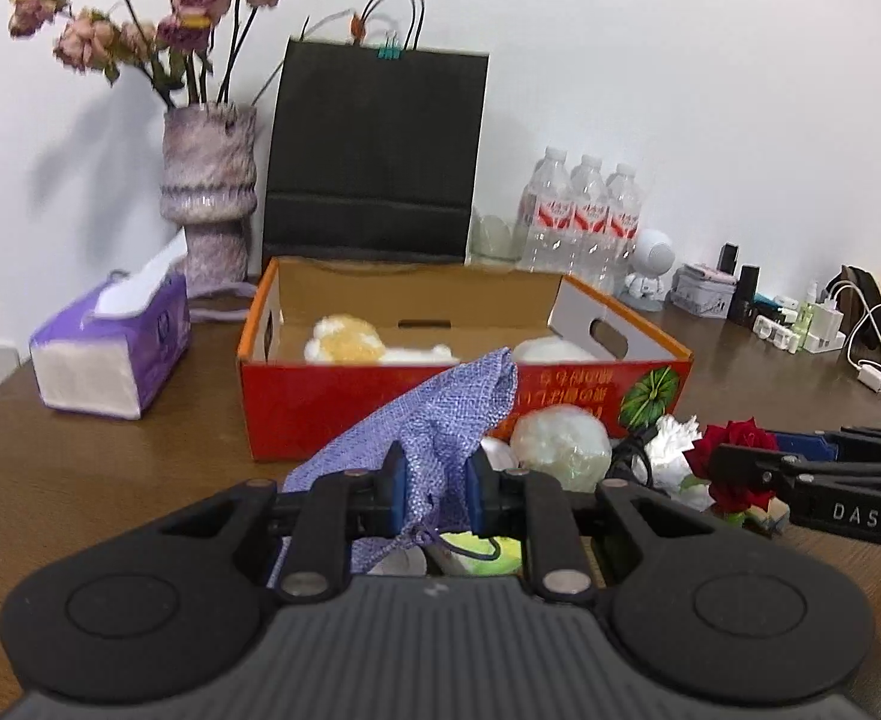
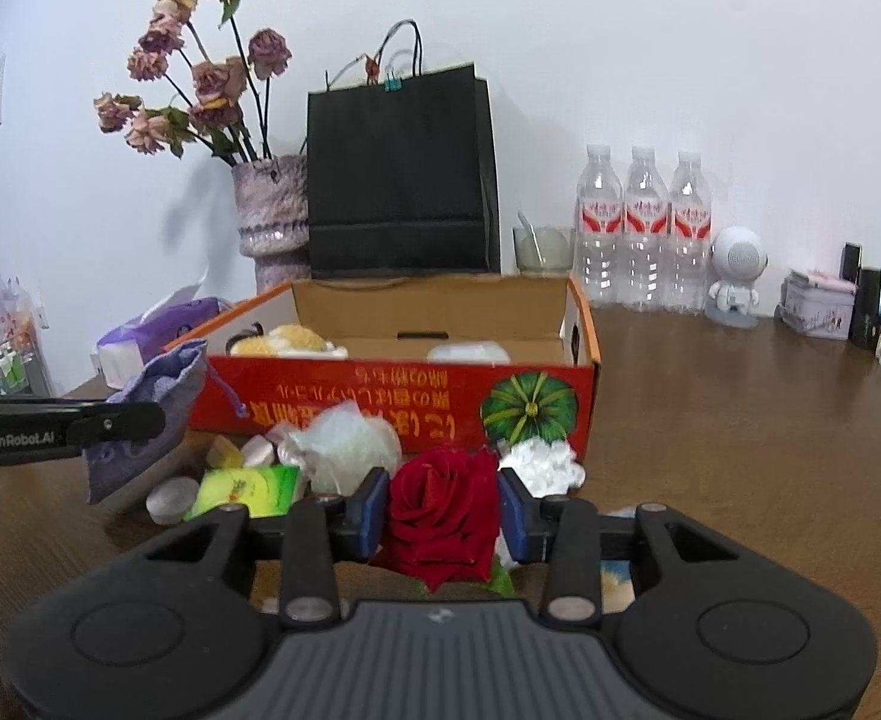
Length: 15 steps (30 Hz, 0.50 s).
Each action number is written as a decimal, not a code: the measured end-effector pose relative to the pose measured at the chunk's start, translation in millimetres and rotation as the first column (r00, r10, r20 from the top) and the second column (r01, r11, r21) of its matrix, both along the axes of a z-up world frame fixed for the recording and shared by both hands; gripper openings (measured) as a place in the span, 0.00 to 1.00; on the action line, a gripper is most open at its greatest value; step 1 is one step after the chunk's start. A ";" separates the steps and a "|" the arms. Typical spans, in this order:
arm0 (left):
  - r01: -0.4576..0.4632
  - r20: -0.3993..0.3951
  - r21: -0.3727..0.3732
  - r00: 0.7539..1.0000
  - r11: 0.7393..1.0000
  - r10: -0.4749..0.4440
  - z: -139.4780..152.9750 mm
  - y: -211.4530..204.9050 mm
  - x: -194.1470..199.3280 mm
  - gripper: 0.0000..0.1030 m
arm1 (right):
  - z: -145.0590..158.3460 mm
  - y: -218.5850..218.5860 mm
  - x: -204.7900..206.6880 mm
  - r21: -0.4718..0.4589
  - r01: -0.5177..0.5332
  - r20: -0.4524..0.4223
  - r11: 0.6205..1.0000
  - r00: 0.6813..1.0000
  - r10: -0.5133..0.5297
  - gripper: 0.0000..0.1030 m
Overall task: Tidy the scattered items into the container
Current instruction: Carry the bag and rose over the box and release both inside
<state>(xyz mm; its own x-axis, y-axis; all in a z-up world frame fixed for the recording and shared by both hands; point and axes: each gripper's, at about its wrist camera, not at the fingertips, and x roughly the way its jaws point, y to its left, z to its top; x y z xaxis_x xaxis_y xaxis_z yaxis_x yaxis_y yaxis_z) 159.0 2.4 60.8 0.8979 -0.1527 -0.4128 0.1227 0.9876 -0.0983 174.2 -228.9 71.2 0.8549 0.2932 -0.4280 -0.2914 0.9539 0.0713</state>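
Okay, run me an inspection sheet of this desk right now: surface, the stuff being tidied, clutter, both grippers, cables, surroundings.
Surface: brown wooden table, crowded at the back.
Job's things: open red cardboard box holds plush toy; white mesh ball, green packet, white crumpled paper lie in front.
Clutter: purple tissue box, black paper bag, three clear water bottles, white robot figurine.
Grippers: left gripper shut on lilac woven pouch; right gripper shut on red rose.
Cables: white charger cable, far right.
Surroundings: white wall, vase of dried roses.
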 end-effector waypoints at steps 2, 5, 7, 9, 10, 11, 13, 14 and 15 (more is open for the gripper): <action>0.008 0.031 -0.009 1.000 1.000 -0.008 12.7 2.7 0.7 0.18 | 8.4 -0.6 0.7 0.002 -0.002 0.021 1.000 1.000 0.002 0.36; 0.017 0.085 -0.008 0.996 1.000 -0.016 33.7 2.9 6.1 0.18 | 24.1 1.8 7.4 0.005 -0.004 0.054 1.000 0.999 0.004 0.36; 0.017 0.120 0.004 0.993 1.000 -0.017 45.6 0.2 12.5 0.18 | 35.8 5.6 15.3 0.008 -0.010 0.076 1.000 0.997 0.010 0.36; 0.014 0.147 0.008 0.989 1.000 -0.015 55.6 -3.2 22.0 0.18 | 48.0 11.2 27.5 0.009 -0.015 0.099 1.000 0.995 0.014 0.36; 0.009 0.154 -0.001 0.988 1.000 -0.009 59.6 -4.4 29.5 0.18 | 53.3 13.9 34.3 0.016 -0.015 0.108 1.000 0.994 0.013 0.36; 0.009 0.154 -0.018 0.988 1.000 -0.006 62.9 -4.9 36.4 0.18 | 59.1 16.6 41.9 0.031 -0.013 0.118 0.999 0.993 0.009 0.36; 0.015 0.150 -0.068 0.989 0.998 -0.004 66.4 -4.8 50.4 0.18 | 67.3 22.0 55.6 0.062 -0.010 0.137 0.998 0.991 0.001 0.36; 0.010 0.149 -0.088 0.989 0.996 0.003 67.5 -6.0 59.1 0.18 | 70.5 25.4 62.3 0.072 -0.006 0.143 0.997 0.990 -0.005 0.36; 0.002 0.147 -0.101 0.989 0.995 0.013 67.8 -7.4 67.7 0.18 | 74.0 28.9 70.4 0.084 -0.001 0.148 0.997 0.989 -0.012 0.36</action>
